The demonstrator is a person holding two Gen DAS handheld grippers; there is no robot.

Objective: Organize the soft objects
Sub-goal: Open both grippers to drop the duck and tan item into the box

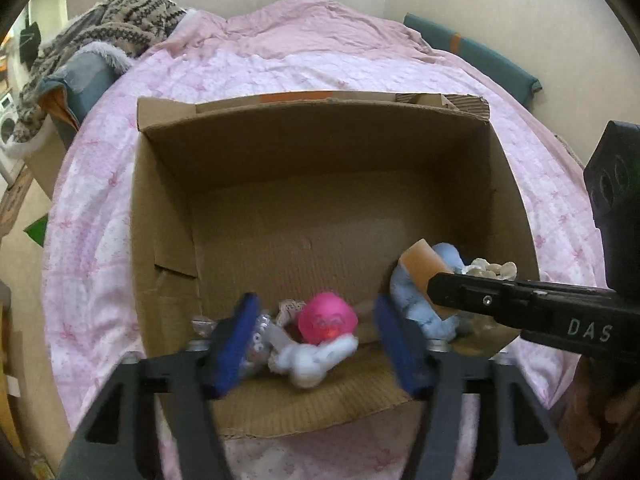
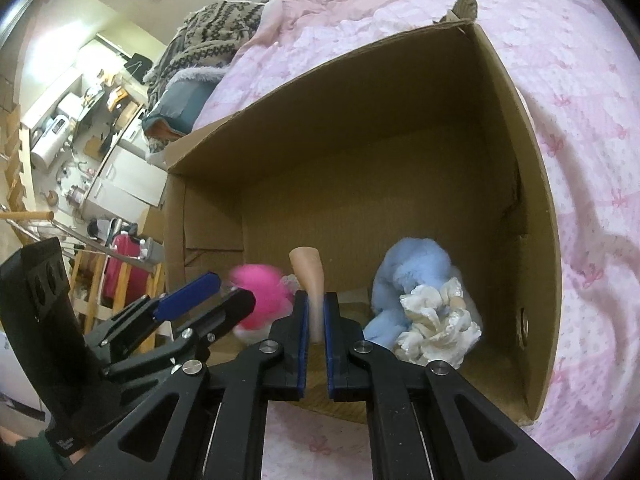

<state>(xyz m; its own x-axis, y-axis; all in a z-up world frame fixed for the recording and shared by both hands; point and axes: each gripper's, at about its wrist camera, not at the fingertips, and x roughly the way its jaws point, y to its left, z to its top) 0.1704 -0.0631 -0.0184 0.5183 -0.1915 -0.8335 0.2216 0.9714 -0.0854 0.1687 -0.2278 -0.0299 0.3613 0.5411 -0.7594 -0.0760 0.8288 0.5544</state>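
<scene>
An open cardboard box lies on a pink bed, seen in both views. My left gripper is open over the box's near edge, with a pink-headed white soft toy loose between its blue fingers; the toy is blurred. My right gripper is shut on a peach sponge-like piece, which the left wrist view shows over the box's right side. A blue plush with a white shell-like bundle lies in the box's right corner.
The pink bedspread surrounds the box. A patterned knit blanket and a grey cushion lie at the bed's far left. A teal pillow is at the far right. A cluttered room with a red suitcase is left of the bed.
</scene>
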